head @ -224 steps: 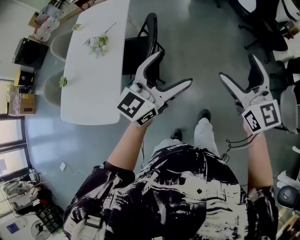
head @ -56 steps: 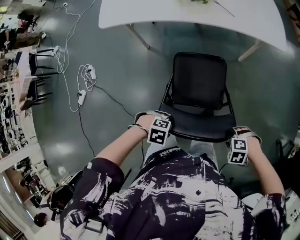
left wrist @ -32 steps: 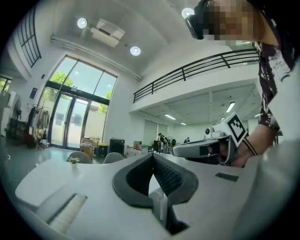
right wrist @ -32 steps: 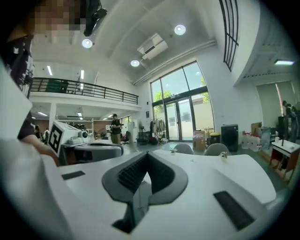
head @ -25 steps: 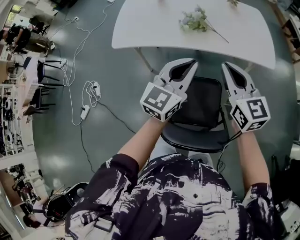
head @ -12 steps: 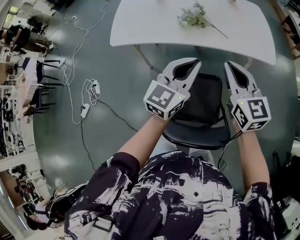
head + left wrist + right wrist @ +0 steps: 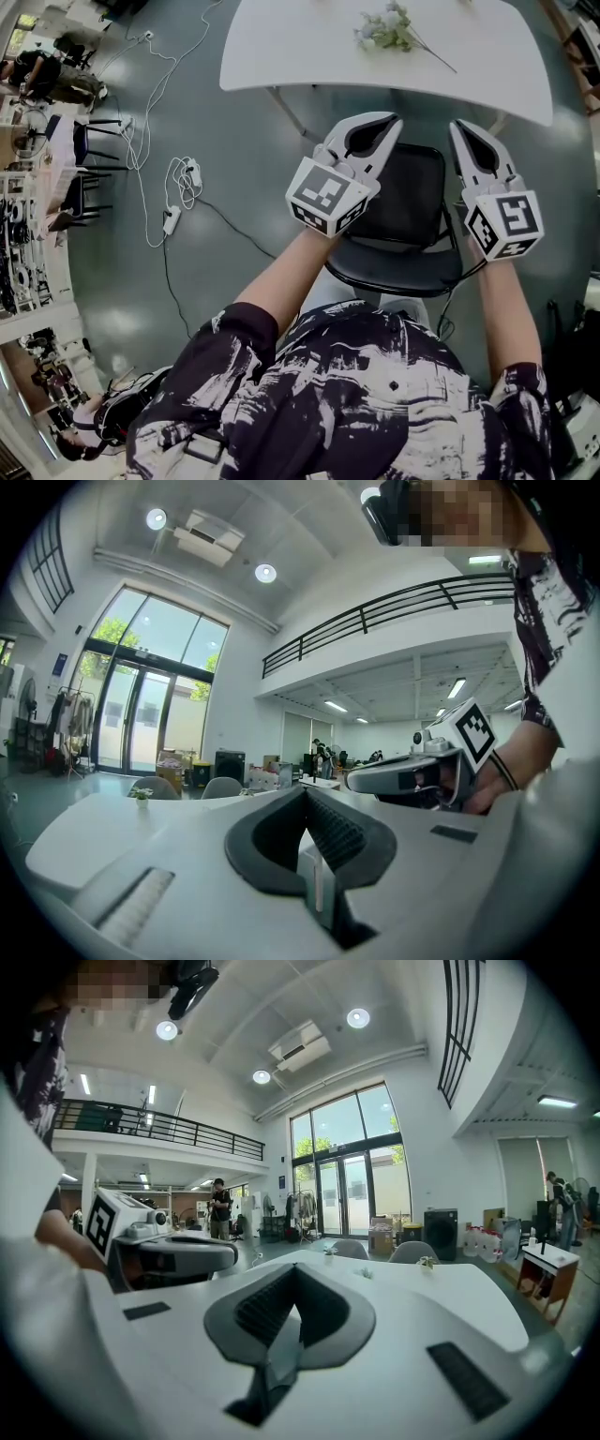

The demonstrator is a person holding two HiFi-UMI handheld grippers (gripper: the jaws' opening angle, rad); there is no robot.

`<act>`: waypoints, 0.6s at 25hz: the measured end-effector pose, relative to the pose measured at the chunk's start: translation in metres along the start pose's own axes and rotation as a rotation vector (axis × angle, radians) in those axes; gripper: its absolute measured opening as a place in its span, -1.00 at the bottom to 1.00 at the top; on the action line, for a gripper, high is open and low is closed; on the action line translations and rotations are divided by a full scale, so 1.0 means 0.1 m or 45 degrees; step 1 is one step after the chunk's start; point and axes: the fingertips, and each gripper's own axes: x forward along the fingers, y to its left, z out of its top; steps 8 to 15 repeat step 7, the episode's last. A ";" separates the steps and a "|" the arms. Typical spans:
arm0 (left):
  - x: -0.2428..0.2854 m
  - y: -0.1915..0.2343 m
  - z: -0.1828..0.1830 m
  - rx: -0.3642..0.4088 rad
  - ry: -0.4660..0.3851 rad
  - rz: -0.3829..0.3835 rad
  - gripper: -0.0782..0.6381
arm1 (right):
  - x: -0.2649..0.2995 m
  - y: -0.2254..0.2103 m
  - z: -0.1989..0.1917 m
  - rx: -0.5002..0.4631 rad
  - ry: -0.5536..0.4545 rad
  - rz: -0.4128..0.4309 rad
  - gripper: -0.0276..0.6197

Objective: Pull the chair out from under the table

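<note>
The black chair [image 7: 410,208] stands on the grey floor just in front of me, its seat clear of the white table [image 7: 300,45] and its backrest [image 7: 394,274] nearest my body. Both grippers hang in the air above it, touching nothing. My left gripper [image 7: 387,122] is over the chair's left side, its jaws shut and empty [image 7: 302,792]. My right gripper [image 7: 460,127] is over the right side, also shut and empty [image 7: 292,1269]. Each gripper view shows the other gripper alongside: the right one [image 7: 412,775] and the left one [image 7: 169,1251].
A sprig of flowers [image 7: 392,28] lies on the table. Cables and a power strip [image 7: 173,202] trail over the floor at the left, beyond them black stools [image 7: 89,141] and clutter. A person [image 7: 218,1208] stands far off in the hall.
About two seconds ago both grippers were low at the chair's backrest; they have since risen into the air. Over the last second they hardly moved and stayed shut.
</note>
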 end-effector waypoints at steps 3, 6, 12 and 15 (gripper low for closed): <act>0.02 -0.04 -0.02 0.004 0.003 -0.003 -0.77 | -0.03 -0.03 -0.03 0.002 -0.001 -0.001 -0.91; 0.01 -0.06 0.00 0.007 0.002 -0.004 -0.77 | -0.04 -0.02 -0.02 0.005 -0.001 -0.002 -0.91; 0.00 -0.06 0.02 0.008 0.000 -0.004 -0.77 | -0.04 -0.01 -0.01 0.006 -0.002 -0.001 -0.91; 0.00 -0.06 0.02 0.008 0.000 -0.004 -0.77 | -0.04 -0.01 -0.01 0.006 -0.002 -0.001 -0.91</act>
